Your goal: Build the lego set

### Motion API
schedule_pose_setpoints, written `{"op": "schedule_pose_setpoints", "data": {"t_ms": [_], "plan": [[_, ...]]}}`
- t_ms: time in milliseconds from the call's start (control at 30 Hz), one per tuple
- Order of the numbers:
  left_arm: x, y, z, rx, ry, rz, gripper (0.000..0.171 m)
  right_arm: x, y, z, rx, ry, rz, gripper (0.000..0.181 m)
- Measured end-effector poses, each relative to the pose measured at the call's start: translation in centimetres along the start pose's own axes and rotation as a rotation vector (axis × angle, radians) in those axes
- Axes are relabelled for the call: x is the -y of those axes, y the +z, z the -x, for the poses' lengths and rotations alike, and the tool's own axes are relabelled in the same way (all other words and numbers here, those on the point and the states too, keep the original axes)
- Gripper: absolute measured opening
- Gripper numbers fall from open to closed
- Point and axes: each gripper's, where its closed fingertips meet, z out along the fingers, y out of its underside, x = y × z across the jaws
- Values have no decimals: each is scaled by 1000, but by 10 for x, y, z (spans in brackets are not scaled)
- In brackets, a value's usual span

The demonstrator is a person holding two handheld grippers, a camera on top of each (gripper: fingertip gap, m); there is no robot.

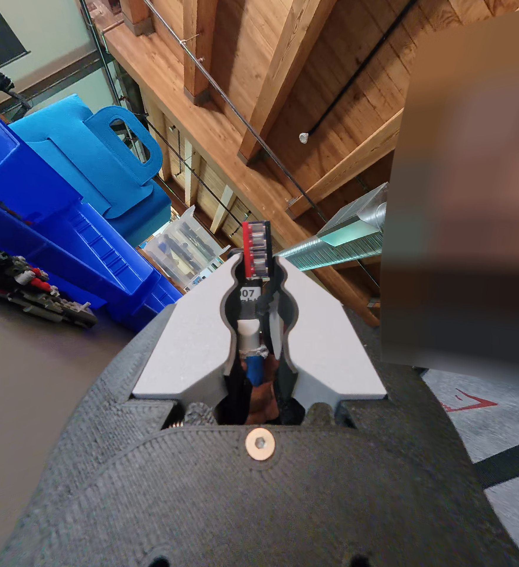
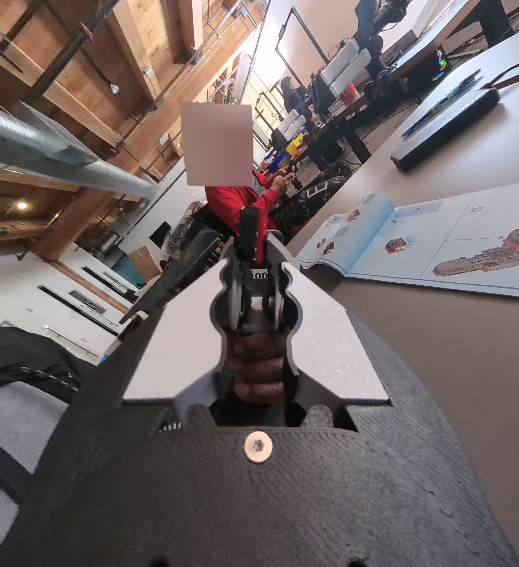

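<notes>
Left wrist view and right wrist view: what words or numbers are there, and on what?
I can't read writing aloud, only place it.
Left-view white sticker, between fingers of the left hand-held gripper: printed digits.
Right-view white sticker, between fingers of the right hand-held gripper: printed digits.
Open instruction booklet: step numbers.
Red mark on grey floor: unclear.

A small lego piece, a red plate and a black one sandwiching clear studs, stands upright, pinched at the left gripper tips. A dark, slim lego piece sticks up from the right gripper tips. Far left of the left gripper, the dark grey, partly built model with red bits lies on the table.
</notes>
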Motion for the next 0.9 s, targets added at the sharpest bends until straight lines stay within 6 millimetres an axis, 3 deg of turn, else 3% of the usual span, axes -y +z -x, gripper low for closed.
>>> {"op": "schedule_pose_setpoints", "data": {"t_ms": [200, 900], "plan": [[-2, -1, 1, 2, 20, 8, 18, 1, 1, 4, 7, -10, 0, 17], [0, -3, 0, -24, 0, -2, 18, -1, 2, 4, 6, 6, -1, 14]]}}
